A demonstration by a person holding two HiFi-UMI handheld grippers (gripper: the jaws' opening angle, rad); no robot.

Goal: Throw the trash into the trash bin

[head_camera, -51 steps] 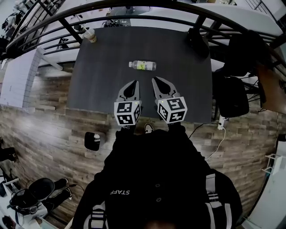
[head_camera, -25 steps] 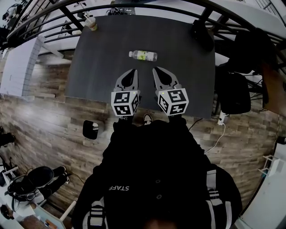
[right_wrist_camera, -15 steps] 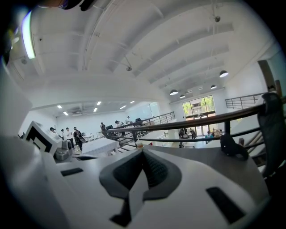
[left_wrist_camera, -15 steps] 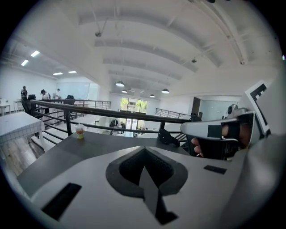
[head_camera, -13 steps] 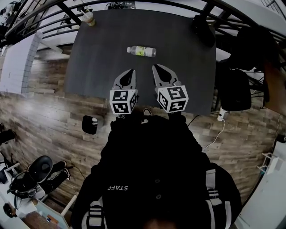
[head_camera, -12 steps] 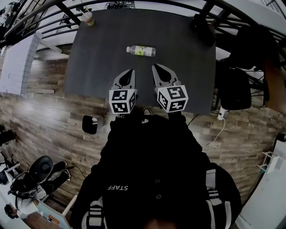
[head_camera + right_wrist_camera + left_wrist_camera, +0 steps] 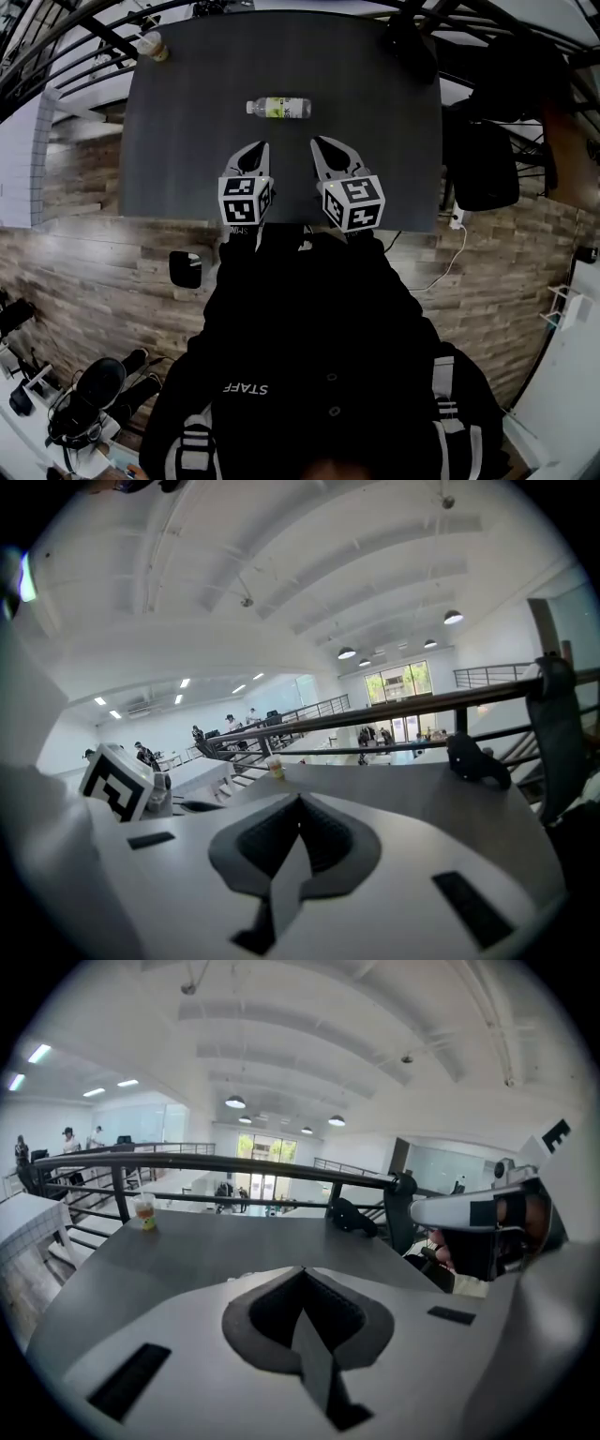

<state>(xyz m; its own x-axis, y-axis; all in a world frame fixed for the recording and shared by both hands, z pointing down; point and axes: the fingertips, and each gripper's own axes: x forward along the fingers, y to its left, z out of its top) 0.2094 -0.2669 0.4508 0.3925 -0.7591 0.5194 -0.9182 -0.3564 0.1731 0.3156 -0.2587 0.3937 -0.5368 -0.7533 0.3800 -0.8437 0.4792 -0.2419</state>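
- The bottle (image 7: 278,108) lies on its side in the upper middle of the worktop (image 7: 375,141), just above the tips of both tools and touching neither.
- The left hand-held gripper (image 7: 255,155) has its jaws pressed together with nothing between them, and so does the right hand-held gripper (image 7: 323,152). If you push forward like this, the closed tips will probably shove the bottle instead of taking it.
- The bottle is round and on its side, so a nudge on its long flank would likely roll it toward the top of the frame, where the worktop ends at the railing (image 7: 234,1163).
- It looks like thin, clear plastic. A hard squeeze may crumple it or make it squirt out of the pads, so take it across the middle.
- Your two tools sit side by side with only a narrow gap. If you open both at once, the inner jaws may knock together, so one tool seems enough.
- There is bare surface on every side of the bottle. The cup (image 7: 150,45) stands well apart at the upper left corner, and a dark object (image 7: 410,47) sits at the upper right corner.
- A small dark container (image 7: 186,269) stands on the floor at lower left, below the near edge. It may be the bin, but you cannot tell from here.
- Reaching it means coming back over the near edge and going down beside your legs. Watch the cable (image 7: 441,272) on the floor at right.
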